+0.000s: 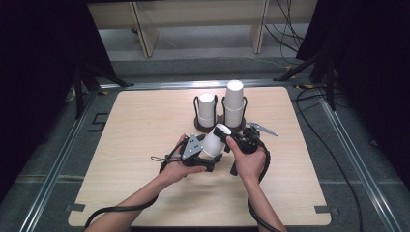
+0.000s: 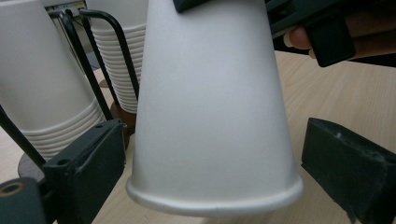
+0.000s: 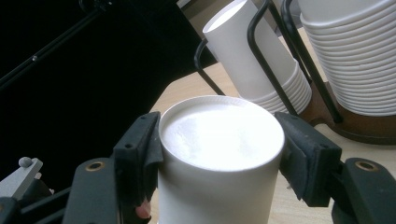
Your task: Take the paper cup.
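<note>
You are pinching the white paper cup (image 3: 219,154) at its closed end between your right gripper (image 3: 219,140) fingers, offering its rim to your left gripper (image 2: 210,168), whose spread fingers are flanking it untouched, probably for a handover.

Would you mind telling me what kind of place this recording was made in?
Probably a lab or studio set up for recording, not a home. A bare wooden table stands between black curtains, loose cables trail over the grey floor, and paper cup stacks sit in wire holders as props.
</note>
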